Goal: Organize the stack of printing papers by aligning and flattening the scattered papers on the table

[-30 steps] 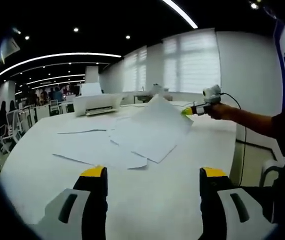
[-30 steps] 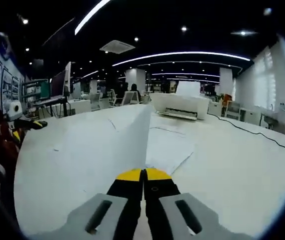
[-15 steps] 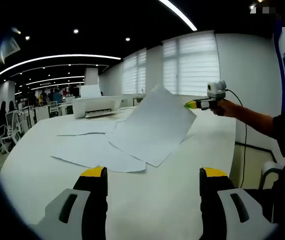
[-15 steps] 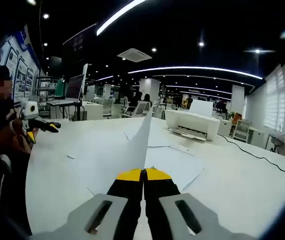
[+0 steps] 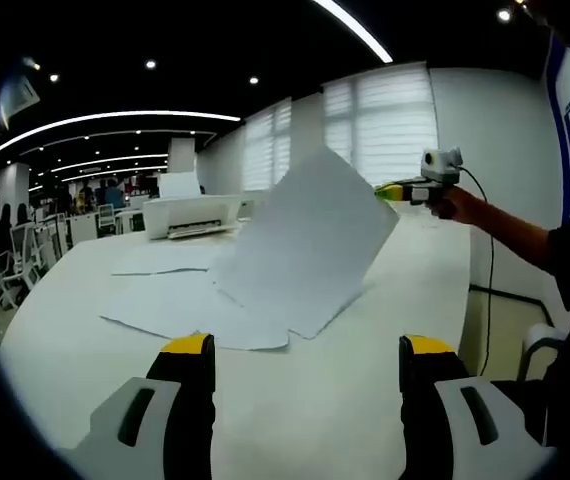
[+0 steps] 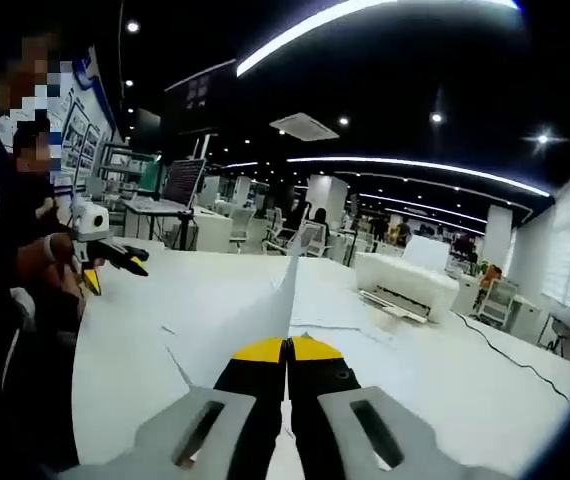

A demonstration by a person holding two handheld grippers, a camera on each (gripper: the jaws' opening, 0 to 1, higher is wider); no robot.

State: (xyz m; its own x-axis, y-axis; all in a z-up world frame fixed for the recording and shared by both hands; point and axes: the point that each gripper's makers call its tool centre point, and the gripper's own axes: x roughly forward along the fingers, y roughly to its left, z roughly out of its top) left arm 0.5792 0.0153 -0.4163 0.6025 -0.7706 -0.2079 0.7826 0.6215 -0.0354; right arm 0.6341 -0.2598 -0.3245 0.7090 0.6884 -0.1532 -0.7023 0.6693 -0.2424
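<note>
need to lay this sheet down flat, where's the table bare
Bare table lies in front of the left hand-held gripper, short of the scattered papers. It is crowded from those papers back to the printer. The right hand-held gripper holds the lifted sheet.

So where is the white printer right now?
In the left gripper view the white printer sits at the far end of the table, beyond the scattered papers. In the right gripper view it is right of the lifted sheet.
</note>
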